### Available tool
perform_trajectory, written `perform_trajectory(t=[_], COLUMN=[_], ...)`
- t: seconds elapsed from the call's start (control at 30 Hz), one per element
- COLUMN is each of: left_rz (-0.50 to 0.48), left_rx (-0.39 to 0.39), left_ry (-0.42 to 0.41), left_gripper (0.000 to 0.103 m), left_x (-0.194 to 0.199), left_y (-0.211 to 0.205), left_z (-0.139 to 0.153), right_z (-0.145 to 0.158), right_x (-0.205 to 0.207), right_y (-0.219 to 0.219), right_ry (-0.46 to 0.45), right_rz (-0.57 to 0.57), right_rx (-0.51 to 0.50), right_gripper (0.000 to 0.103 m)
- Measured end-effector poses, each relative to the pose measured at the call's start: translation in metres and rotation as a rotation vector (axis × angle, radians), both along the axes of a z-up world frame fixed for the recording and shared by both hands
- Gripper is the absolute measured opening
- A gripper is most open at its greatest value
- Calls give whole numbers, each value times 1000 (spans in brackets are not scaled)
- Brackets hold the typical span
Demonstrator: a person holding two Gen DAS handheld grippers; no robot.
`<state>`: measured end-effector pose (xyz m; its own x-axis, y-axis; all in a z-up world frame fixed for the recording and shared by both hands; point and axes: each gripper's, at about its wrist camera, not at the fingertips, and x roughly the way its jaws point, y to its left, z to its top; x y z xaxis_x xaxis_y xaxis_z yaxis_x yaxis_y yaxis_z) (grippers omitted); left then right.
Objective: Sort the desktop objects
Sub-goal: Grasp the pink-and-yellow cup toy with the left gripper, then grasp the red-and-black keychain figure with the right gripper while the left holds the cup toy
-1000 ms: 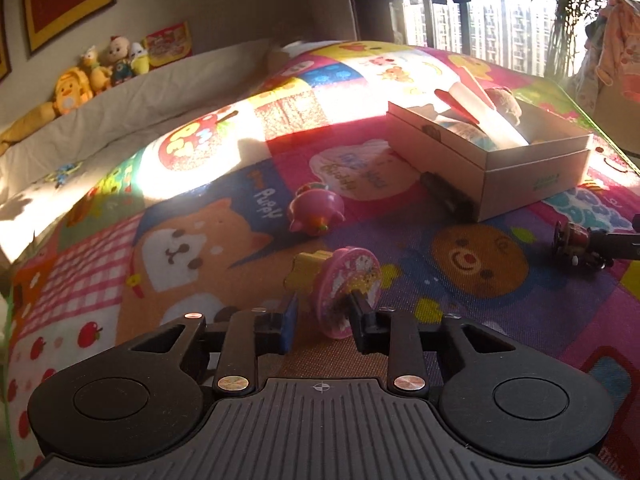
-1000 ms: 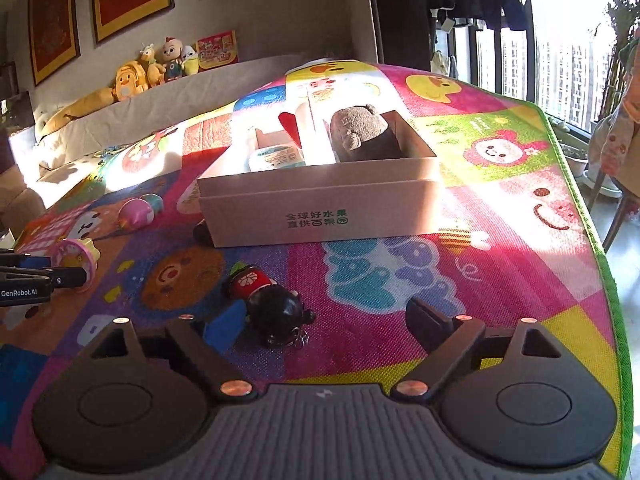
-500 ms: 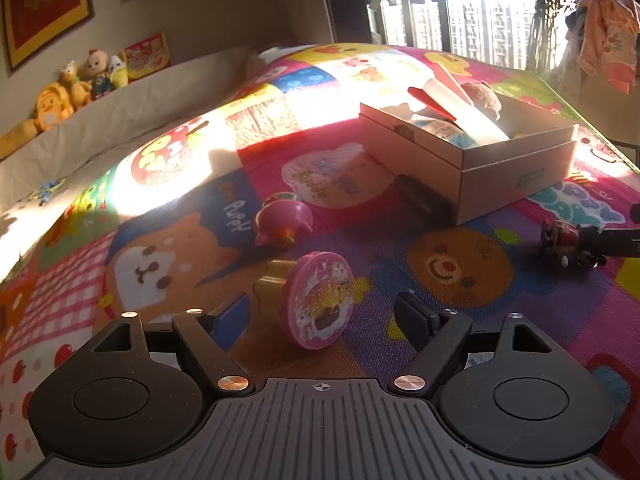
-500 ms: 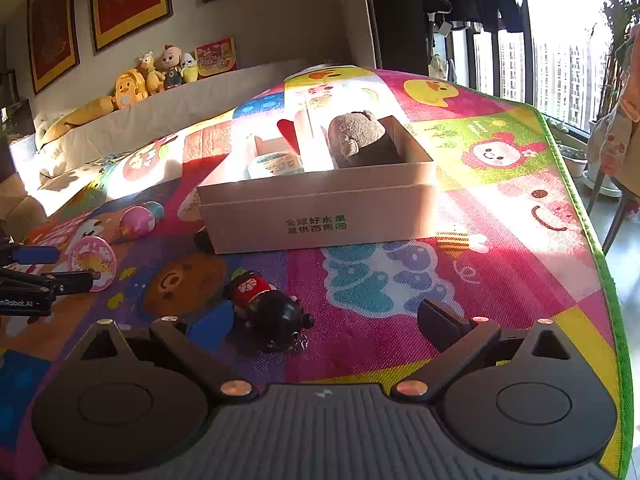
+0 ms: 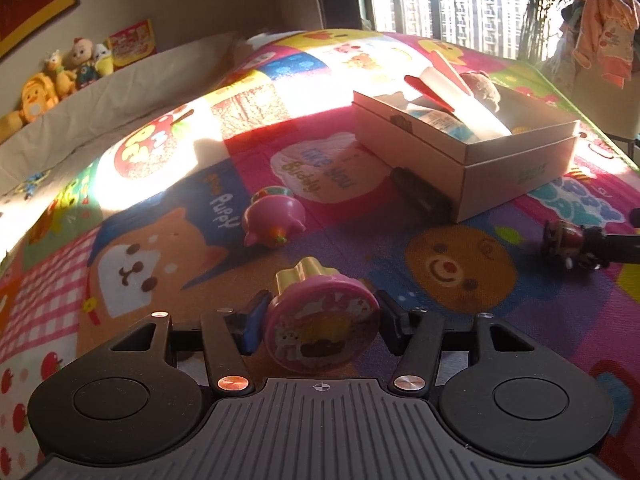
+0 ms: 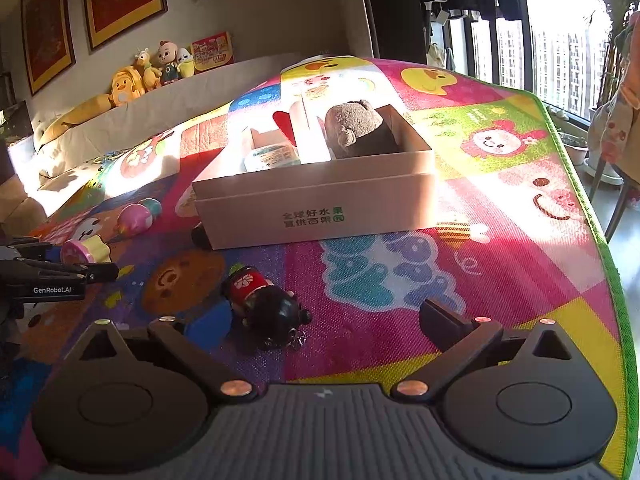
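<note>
My left gripper (image 5: 320, 326) sits low over the play mat (image 5: 400, 248), its fingers (image 5: 252, 326) having just been closing around the pink stamp toy (image 5: 322, 330), which lies on its side on the mat with its round picture face toward the camera and its yellow handle (image 5: 298, 276) pointing away. Both finger pads stand against the rim of the disc, so I read them as grasping the stamp toy. Beyond it, a pink spinning-top toy (image 5: 274, 220) lies on the mat, apart from the stamp. My right gripper (image 6: 324, 320) hangs with its fingers (image 6: 444, 322) spread wide and released, nothing pressed between them. A black-and-red doll keychain (image 6: 266, 300) lies on the mat between the fingers, nearer the blue pad on the left side of the view; whether it touches that pad I cannot tell. The cardboard box (image 6: 320, 204) stands farther back on the mat, open at the top, holding a brown plush toy (image 6: 354, 130), a white-and-red upright item and a small light-blue package. A dark object lies at the box's near left corner, too shadowed to identify. Plush toys (image 6: 132, 80) line the ledge by the wall.
</note>
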<state>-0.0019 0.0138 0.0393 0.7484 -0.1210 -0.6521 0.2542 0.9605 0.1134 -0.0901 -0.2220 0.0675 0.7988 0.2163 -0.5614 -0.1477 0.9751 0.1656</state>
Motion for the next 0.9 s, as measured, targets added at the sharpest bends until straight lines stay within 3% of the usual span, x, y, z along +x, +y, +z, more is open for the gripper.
perform_trajectory(t=[0.23,0.5,0.6,0.73,0.9], left_rz=[-178,-221,-198,-125,-81], left_rx=[-153,-219,-214,-223,-238], left_ry=[155,318,305,240,159], left_gripper=[61,61,62,77,88], left_x=[-23,-8,0,12,9], left_y=[-13,-27,-24,-9,11], left_z=[23,14,14,23,38], right_z=[-1,-2,-2,-2,-2], right_x=[3,4,5,4,4], right_y=[1,0,0,-1,-2], right_ry=[18,27,25,25,26], right_rz=[0,-1,-1,-3,-4], right_rx=[-1,-2,0,8,16], right_gripper=[101,101,101,103,103])
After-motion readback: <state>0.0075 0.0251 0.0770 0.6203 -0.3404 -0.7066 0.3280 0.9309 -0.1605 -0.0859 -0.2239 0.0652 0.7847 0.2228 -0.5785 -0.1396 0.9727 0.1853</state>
